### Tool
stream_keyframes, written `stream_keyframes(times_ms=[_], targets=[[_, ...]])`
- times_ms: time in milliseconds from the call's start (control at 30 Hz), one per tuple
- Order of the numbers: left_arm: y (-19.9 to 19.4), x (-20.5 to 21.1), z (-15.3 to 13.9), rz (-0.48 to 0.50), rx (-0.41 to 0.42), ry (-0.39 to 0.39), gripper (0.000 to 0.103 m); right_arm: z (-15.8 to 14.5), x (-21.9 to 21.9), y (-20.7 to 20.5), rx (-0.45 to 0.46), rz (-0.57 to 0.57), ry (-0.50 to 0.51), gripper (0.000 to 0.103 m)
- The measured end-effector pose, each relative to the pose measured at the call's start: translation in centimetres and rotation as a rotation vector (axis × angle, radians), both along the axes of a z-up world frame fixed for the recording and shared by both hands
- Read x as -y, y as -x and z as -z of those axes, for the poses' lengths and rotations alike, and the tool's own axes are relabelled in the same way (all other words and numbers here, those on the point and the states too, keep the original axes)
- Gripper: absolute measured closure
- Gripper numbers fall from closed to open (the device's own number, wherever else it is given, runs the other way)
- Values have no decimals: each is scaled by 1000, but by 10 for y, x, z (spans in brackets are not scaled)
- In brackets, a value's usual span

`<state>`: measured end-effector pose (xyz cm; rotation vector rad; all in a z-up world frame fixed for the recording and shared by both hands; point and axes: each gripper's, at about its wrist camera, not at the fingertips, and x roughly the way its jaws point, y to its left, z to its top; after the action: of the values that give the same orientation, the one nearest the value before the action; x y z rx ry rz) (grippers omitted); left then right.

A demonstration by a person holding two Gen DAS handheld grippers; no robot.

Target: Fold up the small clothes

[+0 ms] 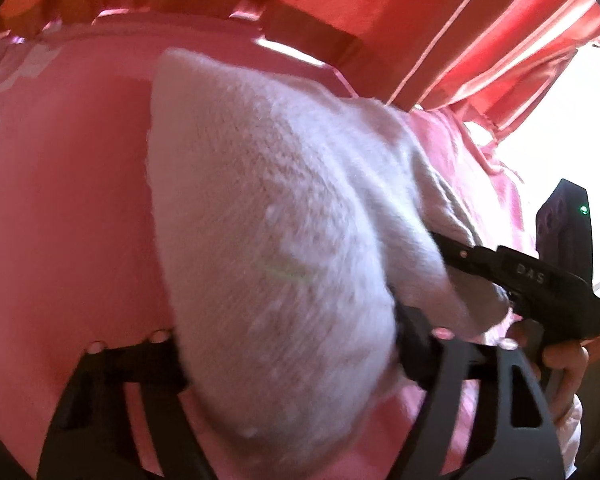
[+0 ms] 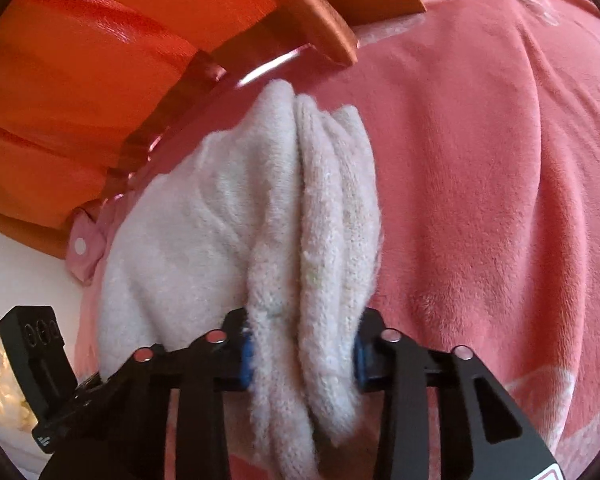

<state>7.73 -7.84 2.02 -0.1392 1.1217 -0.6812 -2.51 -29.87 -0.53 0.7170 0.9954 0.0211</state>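
A small white fuzzy knit garment (image 1: 268, 208) fills the middle of the left wrist view and hangs over a pink blanket (image 1: 60, 200). My left gripper (image 1: 292, 356) is shut on its near edge, and the cloth hides the fingertips. My right gripper (image 1: 460, 252) comes in from the right and grips the garment's far end. In the right wrist view my right gripper (image 2: 302, 348) is shut on a bunched fold of the white garment (image 2: 236, 232), with blue pads (image 2: 246, 360) pressing both sides. Part of the left gripper (image 2: 40, 360) shows at the lower left.
The pink fleece blanket (image 2: 480, 184) covers the bed. An orange-brown wooden bed frame (image 2: 308, 12) runs along the far side. Red curtains (image 1: 512, 60) hang by a bright window (image 1: 560, 128) at the right.
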Motion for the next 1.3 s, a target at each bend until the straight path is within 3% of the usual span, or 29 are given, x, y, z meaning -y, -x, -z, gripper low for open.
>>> stream_keyframes(times_ms=[133,233,467,533,600,667,733,767,833,867,933,967,1000,1067,1100,1167,1300], targets=[[0,-13,-35,15,42,64,48,-34,-5,9,100,20,-22,74],[1,-34,-75,14,114,131,50,-78,-21,15,218,8,2,75],[14,-101,-196,-37,376,252,50,-202,-81,11,498,-93,85,76],[19,-118,-221,-53,462,269,49,-222,-93,6,566,-112,79,76],[18,-128,-230,-76,517,266,46,-224,-102,-6,586,-125,73,75],[10,-137,-220,-107,524,248,36,-202,-106,-28,553,-133,48,64],[-14,-144,-176,-171,446,198,21,-155,-107,-53,444,-132,34,53],[-26,-149,-151,-196,389,172,14,-118,-106,-65,347,-106,41,50],[-47,-156,-85,-308,225,54,16,-59,-102,-72,196,-35,90,49],[-51,-160,-67,-338,183,47,17,-29,-100,-72,120,-4,118,47],[-54,-176,-32,-399,84,120,16,-10,-98,-84,-18,6,104,48],[-57,-181,-25,-437,35,142,16,-12,-99,-90,55,-61,21,47],[-62,-187,-22,-463,-3,192,12,-16,-101,-92,89,-83,14,45],[-69,-191,-25,-471,3,225,8,-21,-103,-100,113,-62,81,33],[-74,-192,-25,-480,19,222,6,-20,-104,-106,117,-66,81,32],[-83,-194,-21,-494,16,212,6,-9,-106,-122,102,-93,20,31],[-101,-184,7,-463,-76,185,6,19,-124,-136,15,-145,-77,30]])
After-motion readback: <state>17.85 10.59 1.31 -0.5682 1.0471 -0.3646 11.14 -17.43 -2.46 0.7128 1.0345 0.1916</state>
